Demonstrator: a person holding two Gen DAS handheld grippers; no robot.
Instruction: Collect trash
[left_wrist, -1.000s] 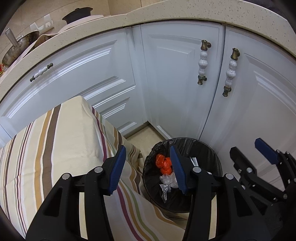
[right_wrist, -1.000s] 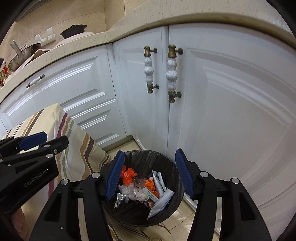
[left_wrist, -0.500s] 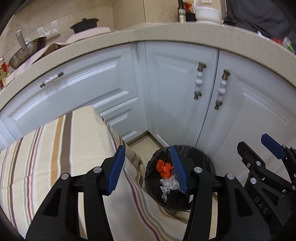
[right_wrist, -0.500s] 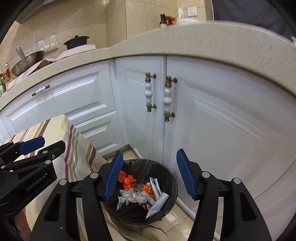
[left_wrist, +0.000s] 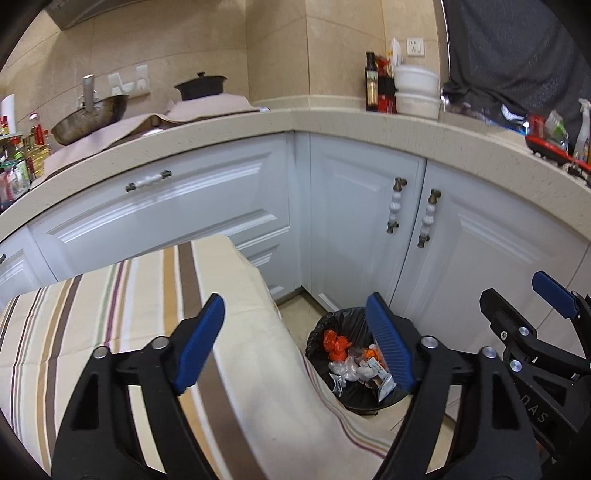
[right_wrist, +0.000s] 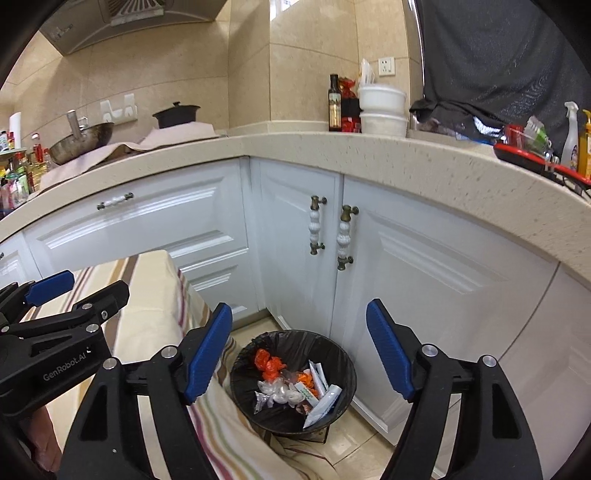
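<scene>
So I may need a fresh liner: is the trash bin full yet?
Not full. The trash bin holds orange wrappers and white packets only across its bottom; bare black liner shows above them.

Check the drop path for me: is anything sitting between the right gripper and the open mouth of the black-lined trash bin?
Nothing visible. The right gripper is open and holds nothing. The round black-lined trash bin below it has no lid. The striped tablecloth hangs beside the bin's left rim.
</scene>
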